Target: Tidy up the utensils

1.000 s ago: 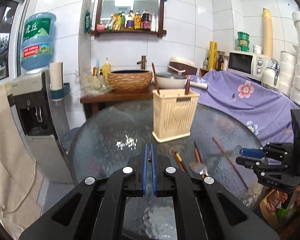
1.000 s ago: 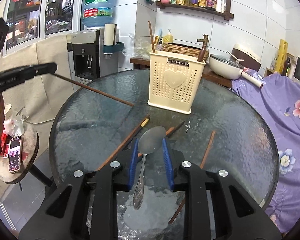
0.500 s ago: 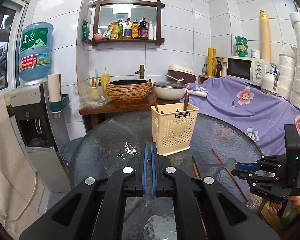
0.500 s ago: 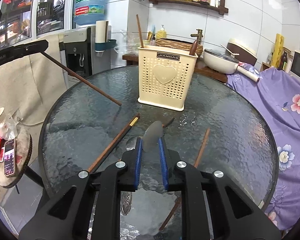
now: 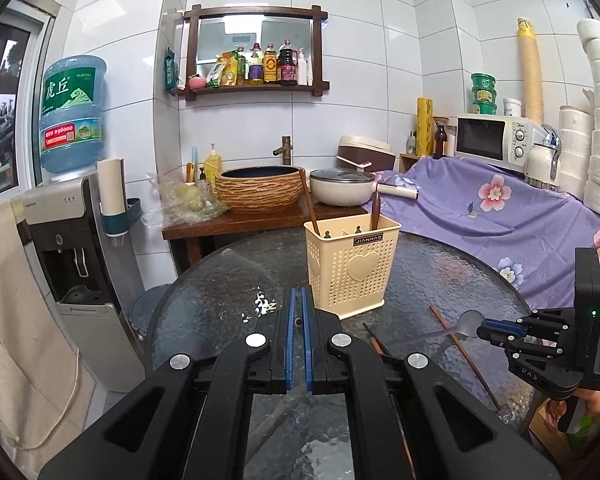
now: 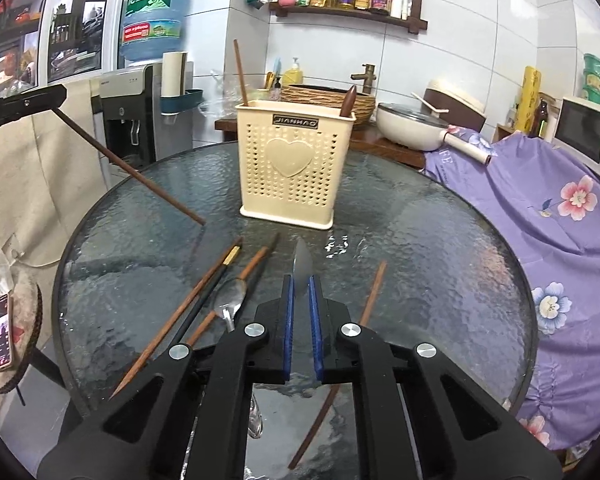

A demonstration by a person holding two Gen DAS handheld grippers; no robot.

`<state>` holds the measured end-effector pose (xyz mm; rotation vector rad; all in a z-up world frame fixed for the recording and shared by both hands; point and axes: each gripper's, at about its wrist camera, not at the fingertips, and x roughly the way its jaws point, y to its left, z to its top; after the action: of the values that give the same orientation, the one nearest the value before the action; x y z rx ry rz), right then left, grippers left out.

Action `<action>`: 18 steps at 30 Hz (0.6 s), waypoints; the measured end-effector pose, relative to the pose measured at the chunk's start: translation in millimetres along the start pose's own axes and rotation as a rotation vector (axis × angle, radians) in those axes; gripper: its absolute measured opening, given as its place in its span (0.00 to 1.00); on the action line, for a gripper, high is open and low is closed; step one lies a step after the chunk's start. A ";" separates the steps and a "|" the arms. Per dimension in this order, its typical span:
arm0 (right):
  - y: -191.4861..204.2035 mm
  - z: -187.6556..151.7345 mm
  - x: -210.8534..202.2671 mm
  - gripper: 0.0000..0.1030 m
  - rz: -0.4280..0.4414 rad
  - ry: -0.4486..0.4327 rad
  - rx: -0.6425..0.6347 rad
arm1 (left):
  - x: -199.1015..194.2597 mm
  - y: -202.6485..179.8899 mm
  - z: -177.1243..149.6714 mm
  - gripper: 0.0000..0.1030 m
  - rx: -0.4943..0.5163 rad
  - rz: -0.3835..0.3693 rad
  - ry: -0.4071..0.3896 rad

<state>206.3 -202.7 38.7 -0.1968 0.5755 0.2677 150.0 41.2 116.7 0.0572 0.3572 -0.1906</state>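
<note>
A cream perforated utensil holder (image 5: 350,268) (image 6: 294,168) stands on the round glass table (image 6: 440,264), with a chopstick and a brown handle upright in it. My left gripper (image 5: 296,320) is shut on a brown chopstick (image 6: 132,170), held above the table's left side. My right gripper (image 6: 300,300) (image 5: 486,330) is shut on a metal spoon (image 6: 302,266) (image 5: 452,328), lifted off the glass in front of the holder. Several chopsticks (image 6: 204,288) and a second spoon (image 6: 230,300) lie on the table.
One chopstick (image 6: 370,292) lies right of my right gripper. A water dispenser (image 5: 72,248) stands at the left, a wooden stand with a basin (image 5: 260,188) behind the table, a purple-covered counter (image 5: 500,208) with a microwave at the right. A stool with a phone (image 6: 0,332) sits at the left.
My right gripper closed on the spoon and lifted it off the table, turning it edge-on. My left gripper rose with the chopstick and pulled back a little.
</note>
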 end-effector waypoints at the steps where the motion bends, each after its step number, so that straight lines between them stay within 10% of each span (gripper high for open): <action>1: -0.6 0.7 0.3 0.07 -0.005 -0.002 -0.005 | 1.3 0.9 1.7 0.03 -0.001 0.003 -0.002; 18: -2.6 39.8 4.5 0.05 -0.032 -0.029 -0.172 | 26.9 5.3 43.0 0.00 -0.024 -0.081 0.009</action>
<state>231.0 -194.1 69.2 -0.3677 0.5202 0.2883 190.4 37.8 147.6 0.0200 0.3710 -0.2661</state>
